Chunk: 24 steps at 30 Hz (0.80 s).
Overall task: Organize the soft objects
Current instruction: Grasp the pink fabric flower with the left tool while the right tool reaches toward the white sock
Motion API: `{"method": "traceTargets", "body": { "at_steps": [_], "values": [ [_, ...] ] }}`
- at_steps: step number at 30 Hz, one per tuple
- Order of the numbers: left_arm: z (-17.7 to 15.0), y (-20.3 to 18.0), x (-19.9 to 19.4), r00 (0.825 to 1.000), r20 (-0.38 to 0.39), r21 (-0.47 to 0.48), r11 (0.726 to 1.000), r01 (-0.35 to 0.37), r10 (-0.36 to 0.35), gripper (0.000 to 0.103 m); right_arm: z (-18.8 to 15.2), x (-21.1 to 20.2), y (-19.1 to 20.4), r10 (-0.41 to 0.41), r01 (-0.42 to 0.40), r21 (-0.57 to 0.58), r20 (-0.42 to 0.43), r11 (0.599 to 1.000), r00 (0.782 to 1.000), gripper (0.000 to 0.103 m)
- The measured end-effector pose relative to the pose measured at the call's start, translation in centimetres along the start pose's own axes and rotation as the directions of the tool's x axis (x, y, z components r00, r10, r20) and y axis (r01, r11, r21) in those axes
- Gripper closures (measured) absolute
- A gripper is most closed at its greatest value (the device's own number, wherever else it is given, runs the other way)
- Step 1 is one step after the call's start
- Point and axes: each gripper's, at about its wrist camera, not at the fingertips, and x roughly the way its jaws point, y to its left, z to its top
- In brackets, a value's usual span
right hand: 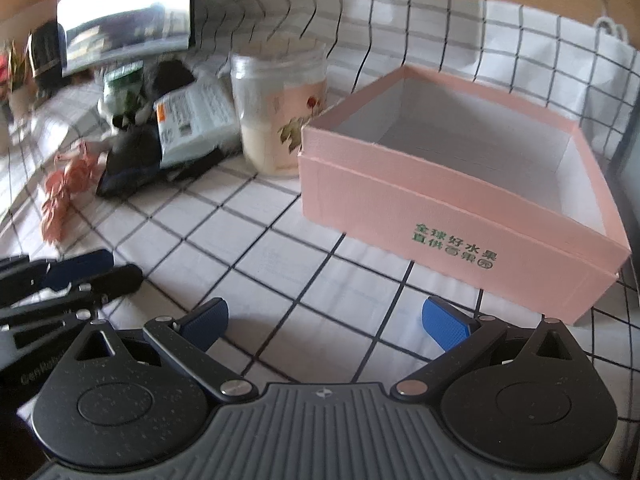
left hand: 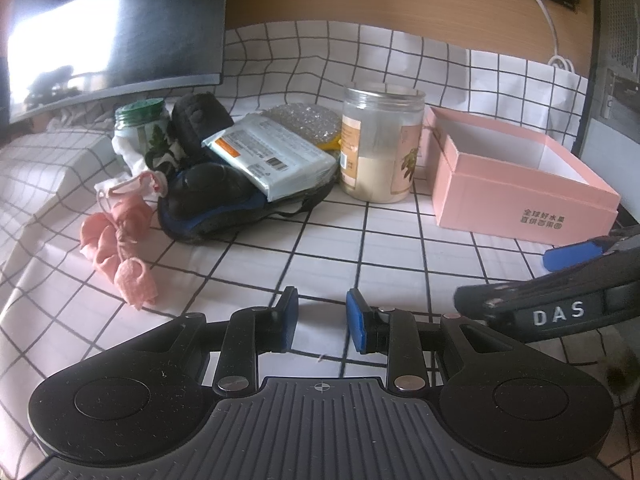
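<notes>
A pile of soft things lies on the checked cloth: pink socks (left hand: 120,240), a black and blue padded item (left hand: 216,204), a white wipes pack (left hand: 272,156) and bubble wrap (left hand: 300,120). An open, empty pink box (left hand: 520,184) stands to the right; it also shows in the right wrist view (right hand: 460,208). My left gripper (left hand: 322,320) is open and empty, low over the cloth, short of the pile. My right gripper (right hand: 326,322) is wide open and empty in front of the box. The pile (right hand: 160,140) is blurred in the right wrist view.
A clear plastic jar (left hand: 382,144) with pale powder stands between the pile and the box. A green-lidded jar (left hand: 140,124) stands behind the pile. A dark monitor (left hand: 116,32) is at the back left. A white paper bag (left hand: 568,84) stands behind the box.
</notes>
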Motion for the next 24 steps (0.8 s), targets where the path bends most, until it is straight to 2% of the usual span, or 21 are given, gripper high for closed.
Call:
{"method": "traceTargets", "body": {
  "at_steps": [2, 4, 7, 10, 12, 15, 17, 21, 24],
  "values": [
    [0.6, 1.0, -0.3, 1.0, -0.007, -0.044, 0.999, -0.014, 0.013, 0.072, 0.2, -0.1, -0.2, 0.004, -0.004, -0.004, -0.023, 1.0, 1.0, 0.0],
    [1.5, 2.8, -1.5, 0.998, 0.03, -0.094, 0.994, -0.048, 0.051, 0.072, 0.3, 0.1, -0.1, 0.001, -0.001, -0.002, -0.037, 1.0, 0.999, 0.0],
    [3.3, 6.0, -2.8, 0.983, 0.078, -0.179, 0.972, -0.151, 0.167, 0.072, 0.4, 0.2, 0.1, -0.005, 0.005, -0.005, -0.048, 1.0, 0.999, 0.0],
    [4.9, 9.4, -2.0, 0.964, 0.048, -0.233, 0.941, -0.244, 0.262, 0.073, 0.6, 0.2, 0.0, 0.015, -0.017, -0.03, -0.058, 0.999, 0.998, 0.0],
    [5.6, 11.0, -0.5, 0.964, -0.005, -0.222, 0.94, -0.26, 0.265, 0.073, 0.8, -0.1, 0.2, 0.017, -0.019, -0.022, -0.064, 1.0, 0.998, 0.0],
    [5.9, 12.6, 1.8, 0.973, -0.078, -0.199, 0.953, -0.229, 0.218, 0.073, 1.1, -1.6, 1.4, 0.024, -0.024, -0.027, -0.003, 0.999, 1.0, 0.0],
    [5.7, 13.3, 3.1, 0.975, -0.12, -0.182, 0.962, -0.206, 0.186, 0.068, 1.4, -2.7, 2.5, 0.033, -0.032, -0.033, 0.025, 0.999, 0.999, 0.0],
    [5.4, 13.1, 4.1, 0.977, -0.146, -0.112, 0.979, -0.171, 0.154, 0.067, 1.7, -3.5, 4.5, 0.058, -0.055, -0.061, 0.043, 0.997, 0.997, 0.0],
    [5.4, 13.1, 4.4, 0.978, -0.149, -0.036, 0.988, -0.152, 0.145, 0.066, 1.6, -4.2, 5.5, 0.044, -0.04, -0.076, 0.06, 0.996, 0.997, 0.0]
  ]
}}
